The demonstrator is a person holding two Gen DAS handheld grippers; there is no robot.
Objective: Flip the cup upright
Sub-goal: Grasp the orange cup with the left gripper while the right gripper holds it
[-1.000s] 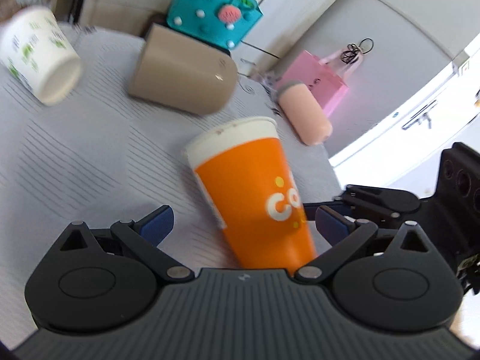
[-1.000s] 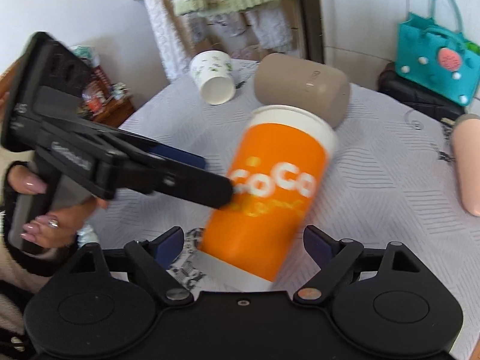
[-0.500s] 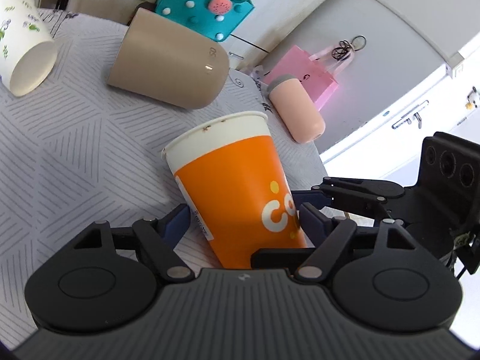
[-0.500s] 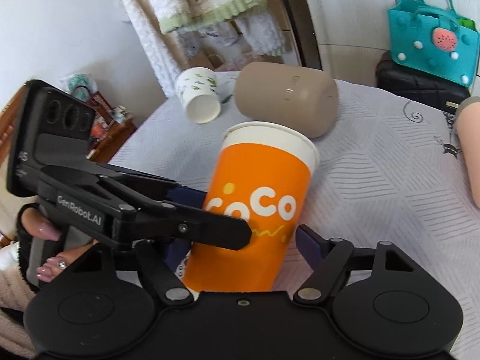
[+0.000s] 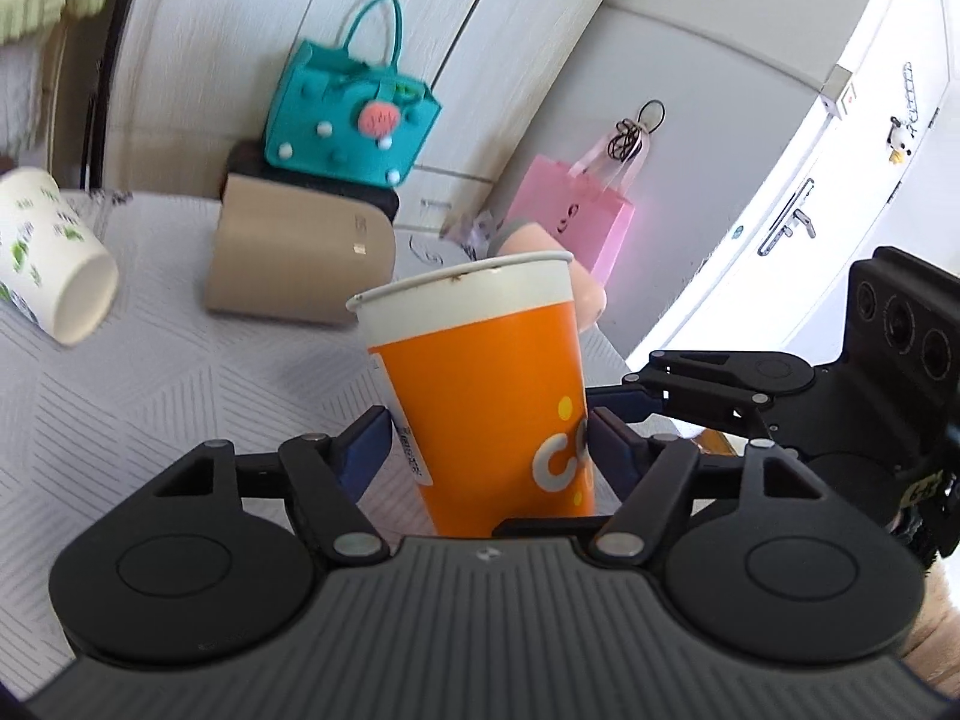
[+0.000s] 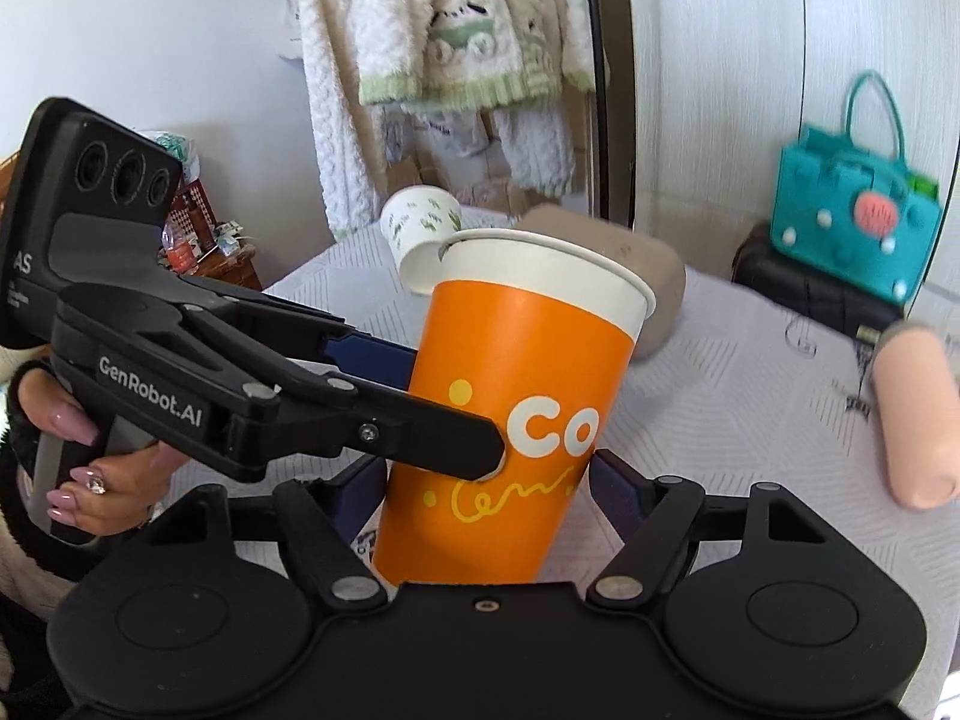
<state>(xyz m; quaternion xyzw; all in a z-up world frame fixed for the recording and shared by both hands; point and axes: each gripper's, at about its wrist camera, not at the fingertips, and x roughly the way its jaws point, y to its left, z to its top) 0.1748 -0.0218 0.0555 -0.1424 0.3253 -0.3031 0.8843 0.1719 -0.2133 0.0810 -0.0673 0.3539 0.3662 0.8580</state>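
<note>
While the orange cup point(image 5: 492, 396) is held nearly upright above the grey patterned tablecloth point(image 5: 150, 384), rim up and slightly tilted, it is gripped from two directions. The left gripper point(image 5: 489, 441) is clamped on the cup's lower body, its blue pads point(image 5: 363, 444) pressed against both sides. In the right wrist view the same cup point(image 6: 516, 420) is seen between the fingers of the right gripper point(image 6: 489, 480), which stand close at either side of it; whether they actually touch the cup cannot be told. The left gripper's black fingers point(image 6: 384, 426) are seen crossing in from the left, closed around the cup's printed side. Behind the cup a beige tumbler point(image 5: 300, 258) and a white leaf-print cup point(image 5: 54, 276) are lying on their sides, and a pink bottle point(image 6: 915, 414) is lying near the table's edge. A teal bag point(image 5: 351, 114) is seen beyond the table
</note>
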